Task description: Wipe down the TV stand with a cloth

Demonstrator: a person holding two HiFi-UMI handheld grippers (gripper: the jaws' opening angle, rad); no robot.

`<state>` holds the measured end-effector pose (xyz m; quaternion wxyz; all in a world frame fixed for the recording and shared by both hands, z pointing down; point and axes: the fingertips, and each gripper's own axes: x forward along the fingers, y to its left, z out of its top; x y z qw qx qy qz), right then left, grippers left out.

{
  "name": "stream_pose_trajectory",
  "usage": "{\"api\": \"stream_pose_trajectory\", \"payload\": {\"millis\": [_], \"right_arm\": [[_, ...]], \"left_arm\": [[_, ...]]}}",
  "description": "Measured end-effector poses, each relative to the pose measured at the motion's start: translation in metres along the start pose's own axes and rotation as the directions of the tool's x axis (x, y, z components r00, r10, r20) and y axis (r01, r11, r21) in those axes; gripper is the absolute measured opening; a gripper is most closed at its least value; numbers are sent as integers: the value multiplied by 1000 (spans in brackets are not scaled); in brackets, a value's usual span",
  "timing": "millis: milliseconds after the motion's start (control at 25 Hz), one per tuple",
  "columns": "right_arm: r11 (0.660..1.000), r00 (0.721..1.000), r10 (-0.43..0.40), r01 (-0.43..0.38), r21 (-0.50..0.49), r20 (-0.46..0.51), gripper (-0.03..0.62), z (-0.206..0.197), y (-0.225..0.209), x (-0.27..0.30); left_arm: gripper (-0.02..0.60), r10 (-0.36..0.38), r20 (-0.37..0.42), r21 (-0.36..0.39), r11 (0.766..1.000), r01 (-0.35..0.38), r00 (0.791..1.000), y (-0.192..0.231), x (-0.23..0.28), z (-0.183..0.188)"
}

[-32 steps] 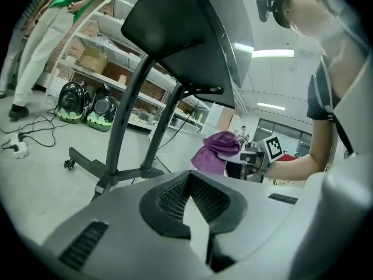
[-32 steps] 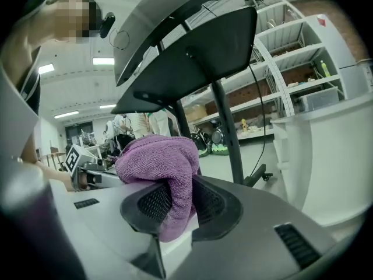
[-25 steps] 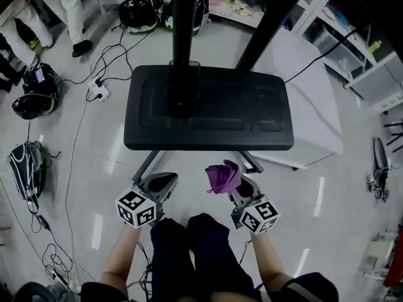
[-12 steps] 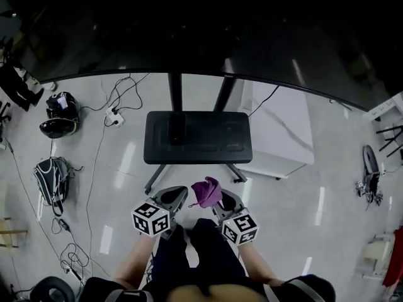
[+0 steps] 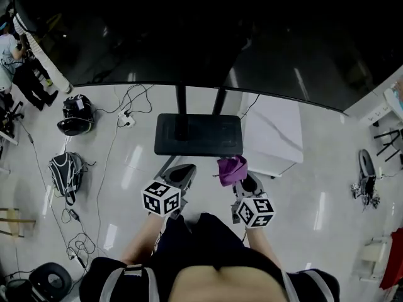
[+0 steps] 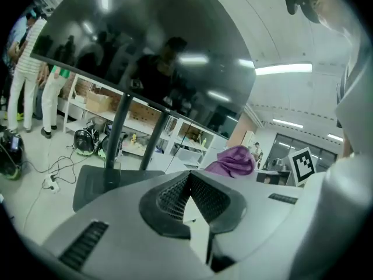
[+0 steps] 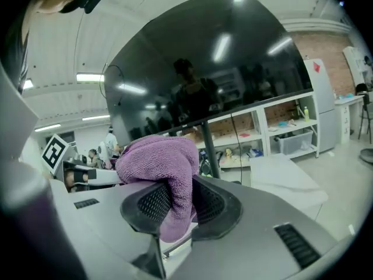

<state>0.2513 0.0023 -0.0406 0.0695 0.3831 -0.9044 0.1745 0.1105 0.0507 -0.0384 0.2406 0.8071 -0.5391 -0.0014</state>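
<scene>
Holding the cloth (image 5: 232, 170) bunched in the right fingers (image 7: 145, 206) just short of the stand (image 5: 198, 134), left fingers (image 6: 169, 200) pressed together on nothing; risking a slip once pressed to the base, given that loose pinch.

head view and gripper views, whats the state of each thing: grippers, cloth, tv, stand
left gripper: jaws shut, nothing between them
right gripper: jaws shut on the purple cloth
purple cloth: bunched up, held in the air
TV screen: dark, showing only reflections
TV stand shelf: nothing lying on it, cloth not on it
</scene>
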Motion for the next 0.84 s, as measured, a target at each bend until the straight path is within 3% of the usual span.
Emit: {"api": "stream_pose_trajectory", "payload": {"millis": [400,680,840], "right_arm": [[992,993,-109,106,71,48,98,11,-38,-32],[998,996,-62,61,19,57,98,16,-27,-31],[997,998,-56,54,49,35,98,5,-30,-36]], "left_arm": [[6,57,89,-1,998,-58,994,-21,-8,8],[6,81,88,-10,997,-81,993,-16,-5,8],[6,68,79,-6,998,-68,995,-23,6,5]]}}
